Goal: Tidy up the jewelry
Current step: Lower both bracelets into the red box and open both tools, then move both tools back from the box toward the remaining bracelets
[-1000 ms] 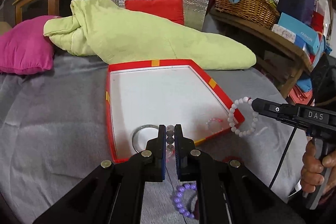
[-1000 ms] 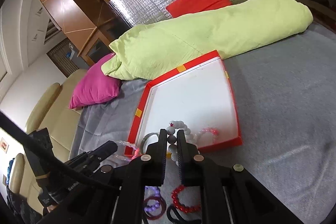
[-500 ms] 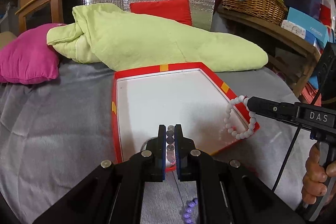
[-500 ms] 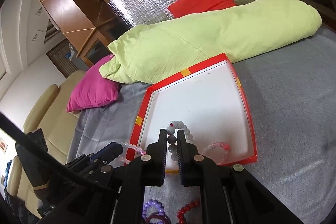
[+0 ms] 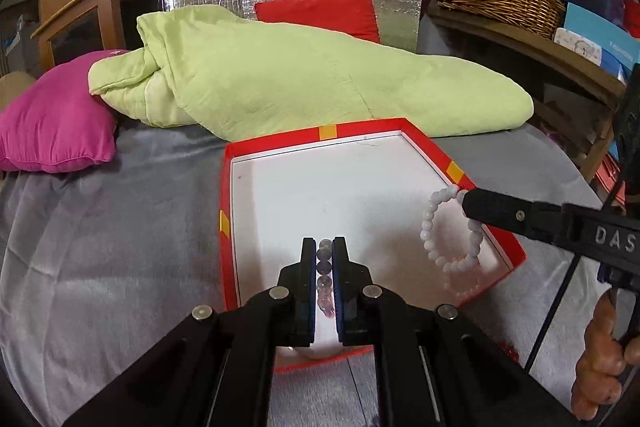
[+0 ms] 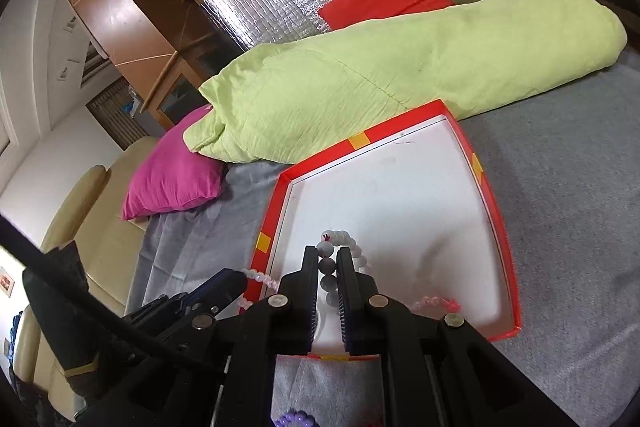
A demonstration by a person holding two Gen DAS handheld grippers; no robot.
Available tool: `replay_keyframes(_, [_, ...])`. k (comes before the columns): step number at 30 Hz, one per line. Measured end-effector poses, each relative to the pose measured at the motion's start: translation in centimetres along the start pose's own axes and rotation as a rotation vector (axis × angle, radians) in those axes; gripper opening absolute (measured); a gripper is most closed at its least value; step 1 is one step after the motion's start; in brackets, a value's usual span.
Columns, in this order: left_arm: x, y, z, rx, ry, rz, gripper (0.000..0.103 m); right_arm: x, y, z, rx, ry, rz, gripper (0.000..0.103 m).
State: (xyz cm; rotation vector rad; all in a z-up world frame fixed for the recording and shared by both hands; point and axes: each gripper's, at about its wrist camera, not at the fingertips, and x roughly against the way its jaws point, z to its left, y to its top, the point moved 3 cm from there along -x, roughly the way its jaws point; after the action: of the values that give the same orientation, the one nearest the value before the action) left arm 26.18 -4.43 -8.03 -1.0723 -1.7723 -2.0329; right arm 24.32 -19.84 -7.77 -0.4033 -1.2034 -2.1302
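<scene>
Left wrist view: the left gripper (image 5: 324,247) pinches one pale bead bracelet (image 5: 324,281) over the red tray's (image 5: 352,128) near half. Right wrist view: the right gripper (image 6: 327,259) clamps one white bracelet (image 6: 344,239) above the tray; one pink bracelet (image 6: 436,303) lies inside, near corner.
</scene>
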Motion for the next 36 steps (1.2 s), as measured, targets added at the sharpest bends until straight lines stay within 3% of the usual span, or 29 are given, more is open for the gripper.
replay_keyframes(14, [-4.8,3.0,2.1,0.034,0.022,0.024,0.008,-3.8,1.6,-1.3,-0.053,-0.005,0.012,0.010])
replay_keyframes(23, [-7.9,2.3,1.9,0.060,0.052,0.071,0.009,-5.4,2.3,-3.3,-0.098,-0.044,0.007,0.011])
replay_keyframes(25, [-8.3,2.1,1.5,0.045,0.067,0.092,0.019,-5.2,2.5,-4.0,-0.113,-0.080,-0.004,0.013])
replay_keyframes(27, [-8.2,1.9,1.1,0.033,0.098,0.102,0.056,-4.7,2.6,-4.8,-0.130,-0.099,-0.007,0.014])
replay_keyframes(29, [-7.6,1.8,0.8,0.017,0.136,0.083,0.061,-3.9,3.0,-5.3,-0.139,-0.121,-0.020,0.017])
replay_keyframes(30, [-7.1,1.8,0.5,0.004,0.149,0.080,0.062,-3.6,3.1,-5.4,-0.140,-0.124,-0.024,0.025])
replay_keyframes(32, [-6.3,1.8,0.2,-0.010,0.170,0.081,0.064,-2.6,3.4,-5.4,-0.134,-0.130,-0.036,0.033])
replay_keyframes(36, [-4.2,1.5,0.1,-0.003,0.194,0.062,0.067,-0.8,3.3,-5.2,-0.102,-0.149,-0.040,0.033])
